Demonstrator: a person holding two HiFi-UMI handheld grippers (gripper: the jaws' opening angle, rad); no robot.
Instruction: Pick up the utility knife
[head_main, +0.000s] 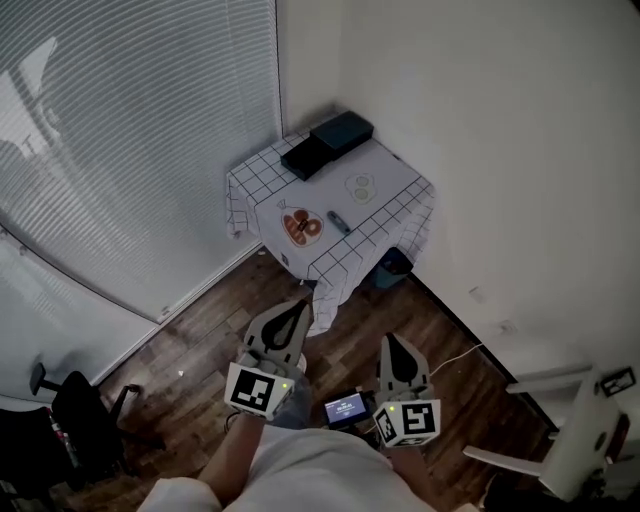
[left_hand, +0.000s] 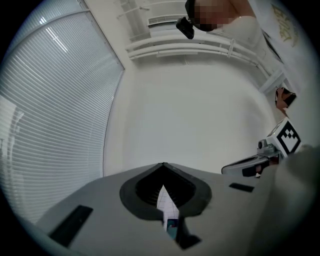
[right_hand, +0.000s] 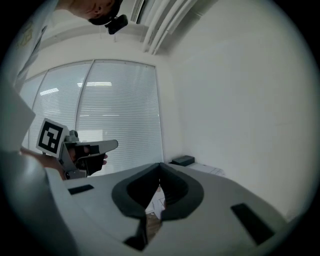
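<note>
The utility knife (head_main: 339, 222), a small dark grey bar, lies on a checked cloth over a small corner table (head_main: 400, 205). Beside it is an orange-and-white item (head_main: 302, 227). Both grippers are held well short of the table, above the wooden floor, pointing toward it. My left gripper (head_main: 298, 306) has its jaws together with nothing between them, as the left gripper view (left_hand: 163, 165) also shows. My right gripper (head_main: 391, 341) is likewise shut and empty (right_hand: 160, 164). The knife is hidden in both gripper views.
Two black boxes (head_main: 327, 144) sit at the table's far corner. A blue object (head_main: 393, 265) is under the table and a cable (head_main: 455, 360) runs along the floor. A white chair (head_main: 575, 430) stands at the right, a black chair (head_main: 85, 420) at the left. Blinds (head_main: 130, 130) cover the left wall.
</note>
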